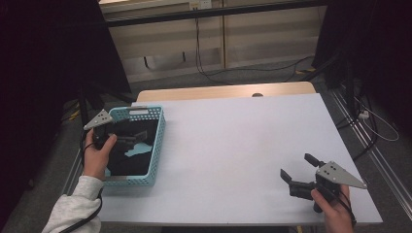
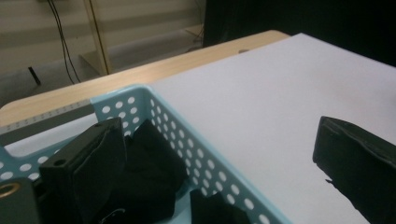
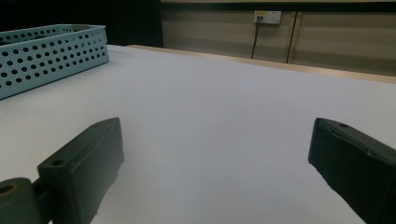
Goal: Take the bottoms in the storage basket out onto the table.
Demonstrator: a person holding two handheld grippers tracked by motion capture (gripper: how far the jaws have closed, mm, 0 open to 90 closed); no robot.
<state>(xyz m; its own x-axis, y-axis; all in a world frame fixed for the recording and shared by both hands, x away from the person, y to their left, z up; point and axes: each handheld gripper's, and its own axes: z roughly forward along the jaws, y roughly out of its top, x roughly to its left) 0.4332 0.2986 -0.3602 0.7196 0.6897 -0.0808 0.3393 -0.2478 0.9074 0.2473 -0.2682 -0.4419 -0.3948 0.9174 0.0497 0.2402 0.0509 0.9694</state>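
Observation:
A light blue perforated basket (image 1: 160, 141) stands at the table's left side, with black cloth (image 1: 130, 164) lying in it. My left gripper (image 1: 129, 141) hovers over the basket, open, with nothing between its jaws. In the left gripper view the gripper (image 2: 218, 140) straddles the basket (image 2: 205, 168) wall: one jaw is inside beside the black cloth (image 2: 150, 163), the other over the white tabletop. My right gripper (image 1: 295, 165) is low over the table's near right corner, open and empty. In the right gripper view its jaws (image 3: 215, 130) stand wide apart, facing the basket (image 3: 46, 56) farther off.
The white tabletop (image 1: 233, 145) stretches between the basket and the right gripper. A wooden strip (image 1: 223, 91) runs along the table's far edge. Cables (image 1: 243, 70) lie on the floor behind, and dark frames stand at both sides.

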